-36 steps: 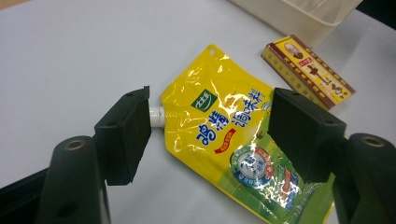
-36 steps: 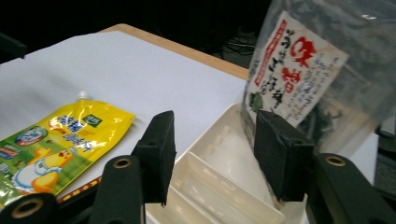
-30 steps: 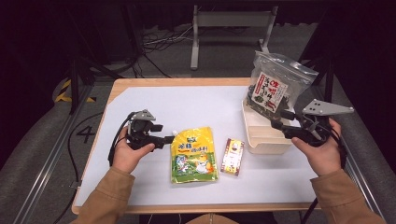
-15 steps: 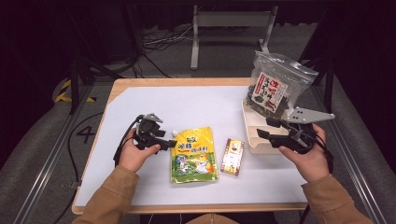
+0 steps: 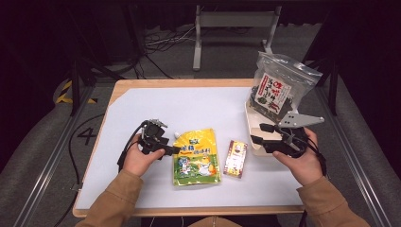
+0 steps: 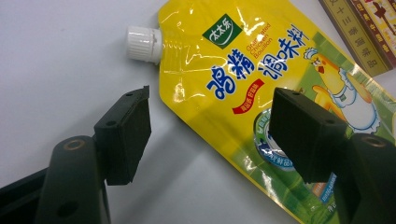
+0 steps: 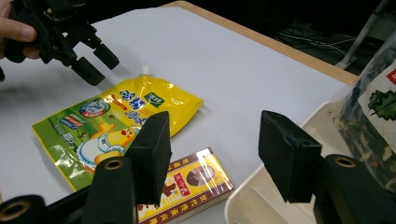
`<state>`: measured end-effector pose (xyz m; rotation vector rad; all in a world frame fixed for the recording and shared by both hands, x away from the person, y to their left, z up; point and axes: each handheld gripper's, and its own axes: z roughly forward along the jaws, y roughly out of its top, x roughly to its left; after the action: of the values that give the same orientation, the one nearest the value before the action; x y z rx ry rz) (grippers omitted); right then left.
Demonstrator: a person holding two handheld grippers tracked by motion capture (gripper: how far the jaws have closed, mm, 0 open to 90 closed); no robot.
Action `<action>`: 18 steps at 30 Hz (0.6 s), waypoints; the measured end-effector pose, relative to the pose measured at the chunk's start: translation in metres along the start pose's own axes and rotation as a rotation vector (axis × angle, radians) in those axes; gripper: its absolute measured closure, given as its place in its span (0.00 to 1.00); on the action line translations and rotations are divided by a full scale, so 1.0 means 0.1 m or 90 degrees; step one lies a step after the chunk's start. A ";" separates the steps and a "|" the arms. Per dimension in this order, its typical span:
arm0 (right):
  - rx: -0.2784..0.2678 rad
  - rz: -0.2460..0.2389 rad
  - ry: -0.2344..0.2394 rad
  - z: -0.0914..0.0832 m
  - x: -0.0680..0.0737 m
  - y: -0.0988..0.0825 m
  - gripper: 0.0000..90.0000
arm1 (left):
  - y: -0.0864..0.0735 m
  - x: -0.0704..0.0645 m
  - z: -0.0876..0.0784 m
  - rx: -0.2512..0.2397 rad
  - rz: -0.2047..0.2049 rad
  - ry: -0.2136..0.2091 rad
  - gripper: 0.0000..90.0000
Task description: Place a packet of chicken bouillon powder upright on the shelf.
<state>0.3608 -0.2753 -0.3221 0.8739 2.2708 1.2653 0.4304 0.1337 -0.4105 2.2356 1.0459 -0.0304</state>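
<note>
A yellow and green spouted pouch (image 5: 195,156) lies flat on the white table (image 5: 189,109), with a small red-brown box (image 5: 235,158) to its right. My left gripper (image 5: 173,150) is open just above the pouch's upper left corner. In the left gripper view the pouch (image 6: 261,84) and its white cap (image 6: 144,44) lie under my left gripper (image 6: 212,116), untouched. My right gripper (image 5: 257,134) hangs over the near end of a white tray (image 5: 249,124); its jaws have just been opening, with nothing between them. The right gripper view shows my right gripper (image 7: 217,140) above the box (image 7: 187,184).
A clear bag of dark dried food (image 5: 274,90) with a red and white label stands in the tray at the table's right edge. The table's wooden rim (image 5: 179,83) runs along the far side. Cables and a metal stand lie on the floor beyond.
The right hand has come down and left, from beside the bag to the tray's near end, jaws wider. The left hand has sunk and shifted right toward the pouch.
</note>
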 end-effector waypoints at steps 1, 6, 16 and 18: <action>0.002 0.000 0.001 0.01 0.00 0.00 0.49 | 0.00 0.00 0.00 0.003 0.000 0.000 0.34; 0.004 0.001 0.007 0.07 0.03 -0.01 0.49 | -0.02 0.03 0.02 0.008 -0.023 -0.007 0.34; 0.019 -0.003 0.034 0.26 0.11 -0.02 0.49 | -0.08 0.02 0.02 0.011 -0.039 -0.013 0.34; 0.023 -0.003 0.040 0.31 0.12 -0.02 0.49 | -0.09 0.02 0.03 0.009 -0.043 -0.016 0.34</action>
<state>0.3704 -0.2488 -0.3399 0.8524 2.3498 1.2698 0.4260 0.1374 -0.4181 2.2065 1.1111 -0.0956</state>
